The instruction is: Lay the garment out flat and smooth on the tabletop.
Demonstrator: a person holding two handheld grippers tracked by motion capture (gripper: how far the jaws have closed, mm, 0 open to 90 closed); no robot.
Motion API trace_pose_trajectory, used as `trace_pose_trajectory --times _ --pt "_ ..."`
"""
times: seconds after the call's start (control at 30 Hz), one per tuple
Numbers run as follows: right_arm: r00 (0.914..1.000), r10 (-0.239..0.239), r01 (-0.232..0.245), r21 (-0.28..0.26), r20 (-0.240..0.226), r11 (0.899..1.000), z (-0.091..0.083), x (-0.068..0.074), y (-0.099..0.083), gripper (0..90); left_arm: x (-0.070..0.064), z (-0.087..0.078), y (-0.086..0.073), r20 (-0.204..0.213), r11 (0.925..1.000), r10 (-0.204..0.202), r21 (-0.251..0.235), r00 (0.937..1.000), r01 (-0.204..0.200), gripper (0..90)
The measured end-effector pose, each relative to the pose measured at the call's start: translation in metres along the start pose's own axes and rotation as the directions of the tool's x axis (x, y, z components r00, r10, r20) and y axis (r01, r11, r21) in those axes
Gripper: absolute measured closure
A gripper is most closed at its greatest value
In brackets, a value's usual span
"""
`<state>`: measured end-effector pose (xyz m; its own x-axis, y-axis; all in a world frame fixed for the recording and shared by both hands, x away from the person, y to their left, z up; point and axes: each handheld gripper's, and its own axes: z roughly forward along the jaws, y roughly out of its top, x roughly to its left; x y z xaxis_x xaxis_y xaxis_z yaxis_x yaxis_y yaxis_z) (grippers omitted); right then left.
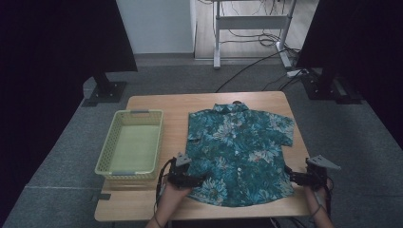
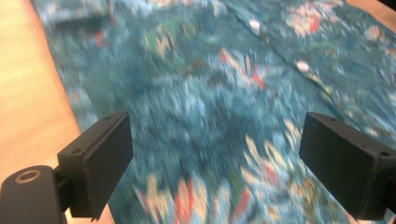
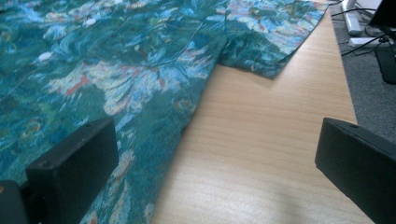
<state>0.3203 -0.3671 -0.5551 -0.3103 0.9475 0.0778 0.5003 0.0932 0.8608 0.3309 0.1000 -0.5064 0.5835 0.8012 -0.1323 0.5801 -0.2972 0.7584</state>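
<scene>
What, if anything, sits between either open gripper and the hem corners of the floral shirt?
Nothing visible does. The left gripper is already at the near left corner of the shirt, jaws open over the fabric. The right gripper is at the near right edge, jaws open, with bare table between them.

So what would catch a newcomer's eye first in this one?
The teal floral shirt spread flat on the wooden table, collar at the far edge. Next, the pale yellow basket beside it on the left. Then the left gripper and right gripper, both open at the shirt's near corners.
</scene>
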Motion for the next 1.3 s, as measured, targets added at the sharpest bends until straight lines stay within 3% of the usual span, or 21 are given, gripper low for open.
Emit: trace_pose_trajectory --times 0.1,0.13,0.3,0.37,0.5,0.57,0.7,0.8,0.83,0.97,1.13,1.3 --pt "0.9999 0.006 -0.006 -0.001 -0.009 1.000 0.000 -0.001 0.000 0.0 0.003 0.005 0.016 -0.009 0.9999 0.015 0.002 0.9998 -0.015 10.9" --pt "0.9999 0.008 -0.008 -0.004 -0.009 1.000 -0.001 -0.001 0.000 0.0 0.005 0.006 0.022 -0.029 0.9998 0.018 0.002 0.9994 -0.018 11.5" --pt "0.9997 0.009 -0.009 0.004 -0.023 1.000 0.000 -0.001 0.000 0.0 0.019 0.014 0.051 -0.033 0.9995 0.002 -0.033 0.9995 -0.003 15.8" --pt "0.9993 0.004 -0.003 0.014 -0.038 1.000 0.001 -0.001 0.000 0.0 0.025 0.019 0.063 -0.060 0.9990 -0.006 -0.045 0.9982 0.003 18.4" --pt "0.9990 -0.007 0.008 0.023 -0.044 1.000 0.001 0.000 0.000 0.0 0.036 0.036 0.089 -0.118 0.9984 -0.019 -0.055 0.9928 0.013 22.3" --pt "0.9983 -0.007 0.009 0.028 -0.057 1.000 0.002 -0.001 0.000 0.0 0.039 0.048 0.100 -0.142 0.9989 -0.019 -0.045 0.9897 0.013 30.3" --pt "0.9980 -0.009 0.011 0.033 -0.063 0.999 0.002 0.000 0.001 0.0 0.041 0.074 0.117 -0.188 0.9996 0.027 -0.007 0.9817 -0.029 33.6" --pt "0.9974 -0.010 0.012 0.035 -0.071 0.999 0.003 -0.001 0.001 0.0 0.046 0.093 0.128 -0.208 0.9992 0.036 0.025 0.9774 -0.032 36.3" --pt "0.9974 -0.010 0.012 0.035 -0.071 0.999 0.003 -0.001 0.001 0.0 0.048 0.100 0.131 -0.228 0.9989 0.038 0.036 0.9730 -0.031 36.3" --pt "0.9968 -0.004 0.007 0.036 -0.080 0.999 0.002 -0.001 0.001 0.1 0.061 0.122 0.138 -0.267 0.9969 0.019 0.078 0.9636 0.002 37.4" --pt "0.9968 -0.001 0.004 0.039 -0.080 0.999 0.003 -0.002 0.001 0.1 0.080 0.143 0.132 -0.304 0.9904 -0.016 0.126 0.9527 0.056 37.2" --pt "0.9965 0.001 0.002 0.042 -0.084 0.999 0.003 -0.002 0.001 0.1 0.090 0.156 0.120 -0.309 0.9836 -0.053 0.148 0.9496 0.103 39.1"
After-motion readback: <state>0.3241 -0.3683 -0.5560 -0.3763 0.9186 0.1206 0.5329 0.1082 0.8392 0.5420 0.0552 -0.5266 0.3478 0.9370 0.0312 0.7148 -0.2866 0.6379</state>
